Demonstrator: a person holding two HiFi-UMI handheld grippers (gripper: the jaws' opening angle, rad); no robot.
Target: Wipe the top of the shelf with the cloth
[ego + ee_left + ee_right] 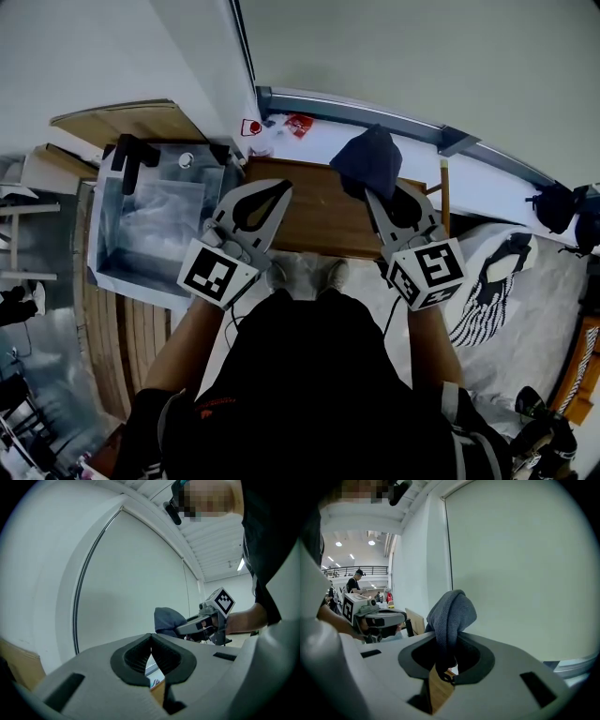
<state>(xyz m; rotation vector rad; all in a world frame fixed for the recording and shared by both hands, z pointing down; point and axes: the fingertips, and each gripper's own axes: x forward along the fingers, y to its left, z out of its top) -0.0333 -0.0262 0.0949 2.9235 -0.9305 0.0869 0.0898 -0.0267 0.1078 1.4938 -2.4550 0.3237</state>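
The right gripper [447,641] pinches a bunched grey-blue cloth [452,609] between its jaws, and most of the fabric stands up above them. The cloth sits over the far right part of the wooden shelf top [314,220], apparently not yet pressed to it. The left gripper [151,638] has its jaws pressed together on nothing and hovers over the near left of the wood.

To wipe well, I would tip the right gripper down until the cloth lies flat on the wood. Then sweep in overlapping strokes edge to edge, with the left gripper kept out of the path.

Left of the shelf is a clear plastic bin [141,284] holding crumpled clear plastic [164,211]. Its other contents are unclear.
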